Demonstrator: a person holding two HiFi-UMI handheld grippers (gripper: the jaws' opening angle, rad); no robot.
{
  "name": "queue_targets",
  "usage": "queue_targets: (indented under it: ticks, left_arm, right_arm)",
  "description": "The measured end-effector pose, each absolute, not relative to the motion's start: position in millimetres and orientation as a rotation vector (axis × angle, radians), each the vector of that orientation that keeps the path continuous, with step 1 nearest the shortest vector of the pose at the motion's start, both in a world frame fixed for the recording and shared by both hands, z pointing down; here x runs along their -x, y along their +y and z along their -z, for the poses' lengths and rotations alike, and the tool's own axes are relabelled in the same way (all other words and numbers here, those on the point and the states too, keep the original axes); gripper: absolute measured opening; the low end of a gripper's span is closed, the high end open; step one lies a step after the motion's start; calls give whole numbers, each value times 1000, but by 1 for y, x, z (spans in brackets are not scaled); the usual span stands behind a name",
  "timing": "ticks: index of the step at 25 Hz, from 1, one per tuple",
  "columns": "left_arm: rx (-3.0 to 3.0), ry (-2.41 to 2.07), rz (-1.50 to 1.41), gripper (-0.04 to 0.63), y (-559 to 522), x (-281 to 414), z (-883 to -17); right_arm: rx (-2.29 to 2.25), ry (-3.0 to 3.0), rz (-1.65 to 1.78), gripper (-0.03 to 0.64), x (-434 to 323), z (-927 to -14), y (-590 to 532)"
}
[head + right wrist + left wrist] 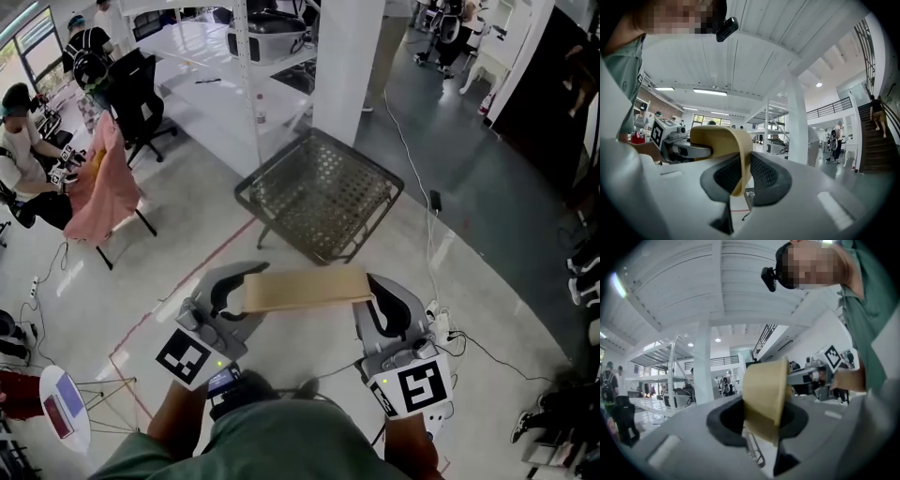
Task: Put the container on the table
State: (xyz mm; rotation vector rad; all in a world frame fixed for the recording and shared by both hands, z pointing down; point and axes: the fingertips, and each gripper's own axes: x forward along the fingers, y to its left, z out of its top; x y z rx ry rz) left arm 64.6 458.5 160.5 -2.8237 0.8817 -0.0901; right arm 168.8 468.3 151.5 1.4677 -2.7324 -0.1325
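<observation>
A tan, shallow container (305, 289) hangs level in front of me, above the floor, carried between both grippers. My left gripper (232, 300) is shut on its left rim, and my right gripper (375, 305) is shut on its right rim. In the left gripper view the container's wall (764, 394) sits pinched between the dark pads, with the right gripper (820, 376) visible beyond it. In the right gripper view the rim (724, 150) is clamped the same way, and the left gripper (670, 138) shows at the far end. A dark wire-mesh table (319, 192) stands just beyond the container.
A white pillar (347, 66) rises behind the mesh table. People sit at desks on the left, near a black office chair (141, 98) and a chair draped in pink cloth (98, 183). Cables and a power strip (439, 323) lie at right. A small white stand (66, 403) is lower left.
</observation>
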Motion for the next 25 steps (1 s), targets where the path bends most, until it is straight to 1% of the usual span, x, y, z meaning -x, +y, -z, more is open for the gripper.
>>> queue_targets:
  ticks: [8,14,25]
  left_arm:
    - [2836,862,88,118,441,-59,-157]
    - [2854,760,52,118,413,-43,-156]
    - [2898,628,21,118,349,9,-153]
  right_arm:
    - [-1487,-2717,133,44,-163,-147,453]
    - [-1569,-2653,147,46,-145,-146,432]
    - [-1684,-2554,146,46,-91,-140,378]
